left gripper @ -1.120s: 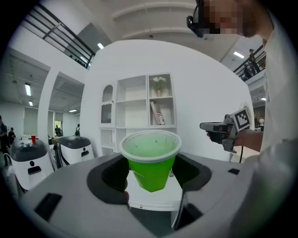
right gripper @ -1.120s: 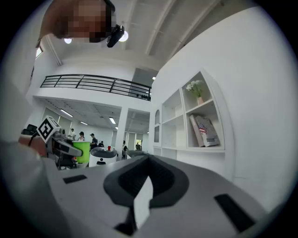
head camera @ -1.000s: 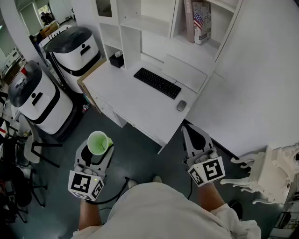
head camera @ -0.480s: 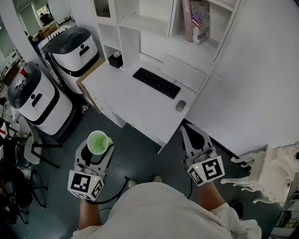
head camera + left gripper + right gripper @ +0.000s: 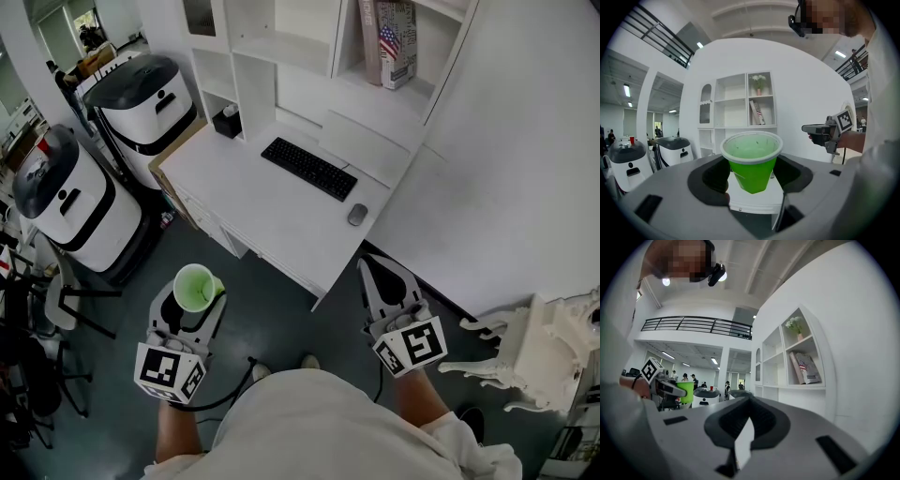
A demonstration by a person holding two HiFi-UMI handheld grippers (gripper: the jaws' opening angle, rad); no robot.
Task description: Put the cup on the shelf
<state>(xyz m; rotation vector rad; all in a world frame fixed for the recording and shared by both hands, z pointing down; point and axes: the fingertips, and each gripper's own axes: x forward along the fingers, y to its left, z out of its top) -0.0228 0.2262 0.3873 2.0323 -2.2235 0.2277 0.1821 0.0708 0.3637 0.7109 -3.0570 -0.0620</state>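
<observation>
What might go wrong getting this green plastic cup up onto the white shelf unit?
The left gripper holds the green plastic cup only by its tapered lower wall, so it might slip if tilted. The white shelf unit stands at the back of the white desk, so reaching over risks bumping the black keyboard. The compartment with books leaves little room.
</observation>
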